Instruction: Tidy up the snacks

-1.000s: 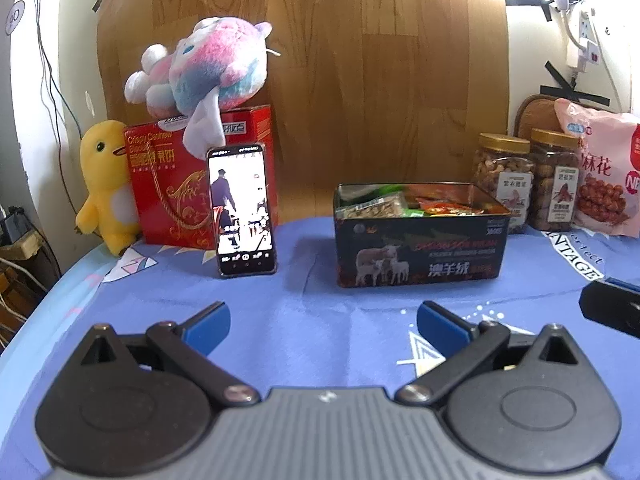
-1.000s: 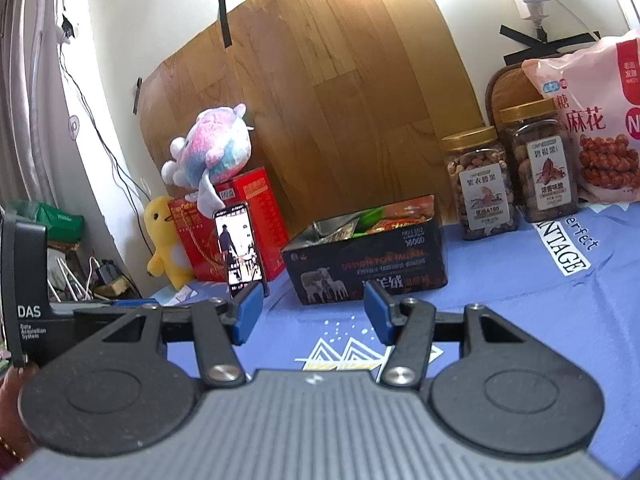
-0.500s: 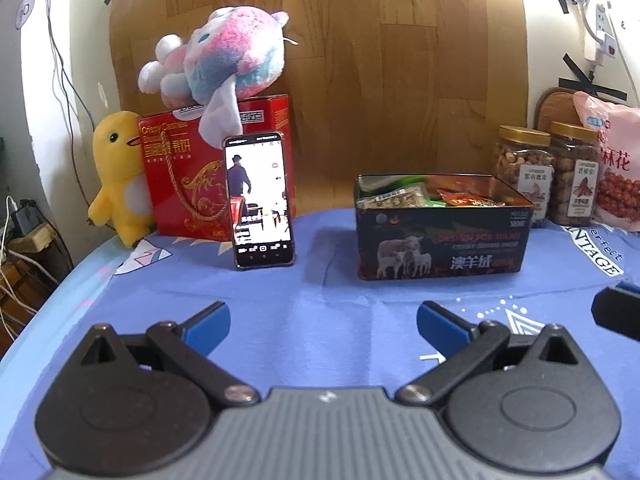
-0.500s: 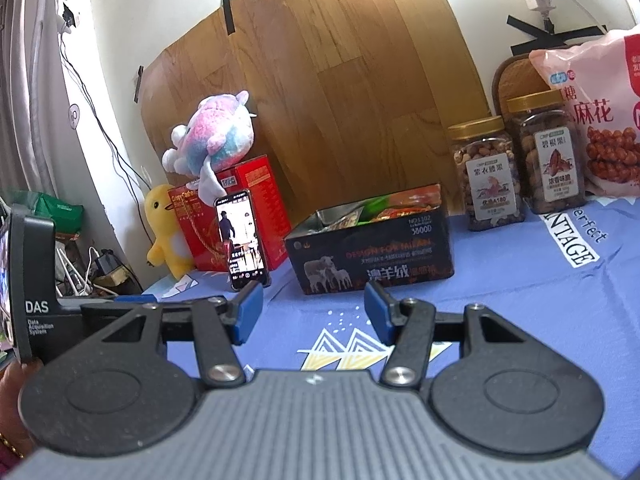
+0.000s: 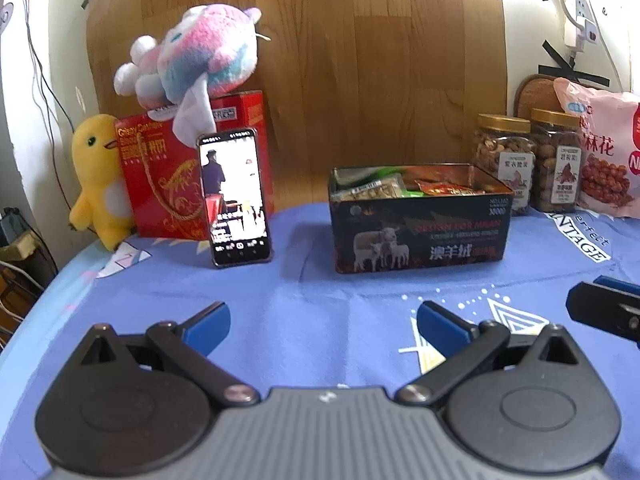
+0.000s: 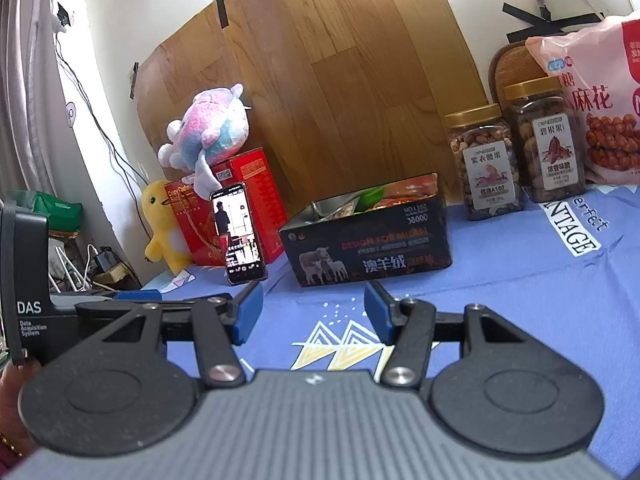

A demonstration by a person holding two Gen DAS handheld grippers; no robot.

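A dark open tin point(image 5: 420, 236) with sheep on its side holds several snack packets point(image 5: 440, 189); it stands on the blue cloth and also shows in the right wrist view point(image 6: 368, 248). My left gripper point(image 5: 322, 322) is open and empty, low over the cloth in front of the tin. My right gripper point(image 6: 314, 312) is open and empty, to the right of the left one; its finger point(image 5: 600, 308) shows at the left view's right edge.
Two nut jars point(image 5: 504, 160) point(image 5: 556, 156) and a pink snack bag point(image 5: 604, 152) stand at the back right. A phone point(image 5: 236, 196) leans on a red box point(image 5: 168, 168) with a plush point(image 5: 192, 60) on top. A yellow duck point(image 5: 98, 176) stands beside it.
Both grippers have drifted a little; in the left view the scene has shifted to the right, and in the right view the tin sits lower. Both stay open and empty.
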